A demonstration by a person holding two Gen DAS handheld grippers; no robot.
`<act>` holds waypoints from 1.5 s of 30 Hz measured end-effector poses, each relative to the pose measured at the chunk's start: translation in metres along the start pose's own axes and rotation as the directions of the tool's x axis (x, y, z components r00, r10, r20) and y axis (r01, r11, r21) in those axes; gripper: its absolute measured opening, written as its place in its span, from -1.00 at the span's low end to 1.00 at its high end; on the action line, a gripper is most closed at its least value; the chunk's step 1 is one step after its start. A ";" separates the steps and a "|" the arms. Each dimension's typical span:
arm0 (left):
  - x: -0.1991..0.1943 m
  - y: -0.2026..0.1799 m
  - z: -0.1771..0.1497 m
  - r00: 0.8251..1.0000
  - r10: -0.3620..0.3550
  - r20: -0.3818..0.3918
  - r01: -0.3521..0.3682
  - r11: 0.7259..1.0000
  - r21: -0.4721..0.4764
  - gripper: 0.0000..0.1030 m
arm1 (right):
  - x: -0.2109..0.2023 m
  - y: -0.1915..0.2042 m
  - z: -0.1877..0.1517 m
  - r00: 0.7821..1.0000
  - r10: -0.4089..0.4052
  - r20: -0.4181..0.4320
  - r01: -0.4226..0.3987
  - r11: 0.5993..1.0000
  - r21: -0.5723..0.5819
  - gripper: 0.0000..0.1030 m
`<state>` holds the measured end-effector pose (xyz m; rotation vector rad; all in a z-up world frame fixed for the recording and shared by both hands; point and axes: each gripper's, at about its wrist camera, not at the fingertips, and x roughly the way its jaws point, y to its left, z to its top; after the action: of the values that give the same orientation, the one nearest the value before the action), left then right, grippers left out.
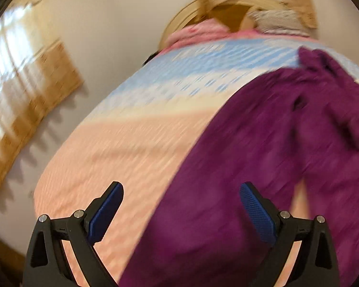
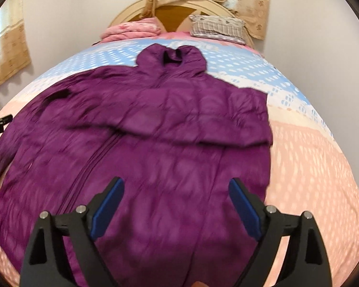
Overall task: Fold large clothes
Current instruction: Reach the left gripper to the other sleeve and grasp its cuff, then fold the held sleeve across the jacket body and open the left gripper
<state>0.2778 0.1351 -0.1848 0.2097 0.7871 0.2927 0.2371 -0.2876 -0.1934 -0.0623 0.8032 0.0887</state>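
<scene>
A large purple puffer jacket [image 2: 155,129] lies spread on the bed, hood toward the headboard, zipper up, its right sleeve folded across the chest. My right gripper [image 2: 176,196] is open and empty above the jacket's lower front. In the blurred left wrist view the jacket [image 1: 263,157] fills the right half, and my left gripper [image 1: 180,203] is open and empty above its left edge, where jacket meets bedspread. The other gripper's dark tip shows at the right wrist view's left edge [image 2: 0,122].
The bedspread [image 2: 311,157] is peach with a blue patterned band toward the headboard. A pink folded blanket [image 2: 131,30] and a striped pillow [image 2: 217,27] lie at the wooden headboard [image 2: 172,14]. Beige curtains [image 2: 7,47] hang on the white walls.
</scene>
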 end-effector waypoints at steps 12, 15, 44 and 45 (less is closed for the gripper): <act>-0.026 0.062 -0.088 0.991 -0.083 -0.101 0.064 0.981 -0.183 0.91 | -0.030 0.058 -0.022 0.996 0.080 0.040 -0.077 0.994 -0.074 0.77; -0.025 0.057 -0.100 0.981 -0.135 -0.139 0.105 0.973 -0.208 0.90 | -0.033 0.066 -0.021 0.994 0.096 0.049 -0.092 0.993 -0.076 0.77; -0.166 -0.109 0.125 0.890 -0.286 0.356 0.247 0.957 0.150 -0.89 | -0.058 -0.063 -0.018 0.990 -0.032 0.137 0.011 0.988 0.153 0.77; -0.168 -0.127 0.123 0.882 -0.314 0.352 0.270 0.948 0.169 -0.89 | -0.057 -0.066 -0.021 0.990 -0.036 0.135 0.015 0.988 0.156 0.77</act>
<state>0.2773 -0.0496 -0.0254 0.2431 0.4444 -0.0830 0.1892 -0.3581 -0.1652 0.0798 0.6694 0.0058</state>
